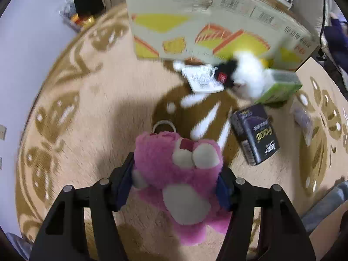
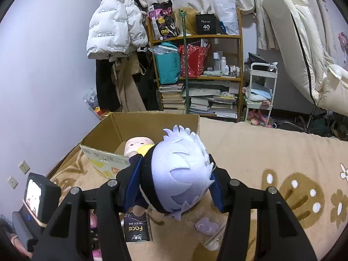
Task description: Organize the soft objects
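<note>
A pink plush bear [image 1: 180, 169] lies face up on the tan carpet. My left gripper [image 1: 176, 174] points down over it, and its blue pads touch the bear's two sides. My right gripper [image 2: 176, 169] is shut on a plush doll [image 2: 182, 174] with pale lilac hair and a black band. It holds the doll above the carpet just in front of an open cardboard box [image 2: 152, 119]. Inside the box lies another doll with a pale head [image 2: 139, 144]. A white and black plush [image 1: 245, 76] rests against the box's printed side [image 1: 195, 21].
On the carpet lie a black "Face" carton [image 1: 254, 134], a green carton [image 1: 282, 87], a white flat packet [image 1: 202, 80], a tape ring [image 1: 164, 125] and a clear bag with a lilac item [image 2: 206, 228]. A crowded shelf [image 2: 195, 65] and a white trolley [image 2: 261, 91] stand behind.
</note>
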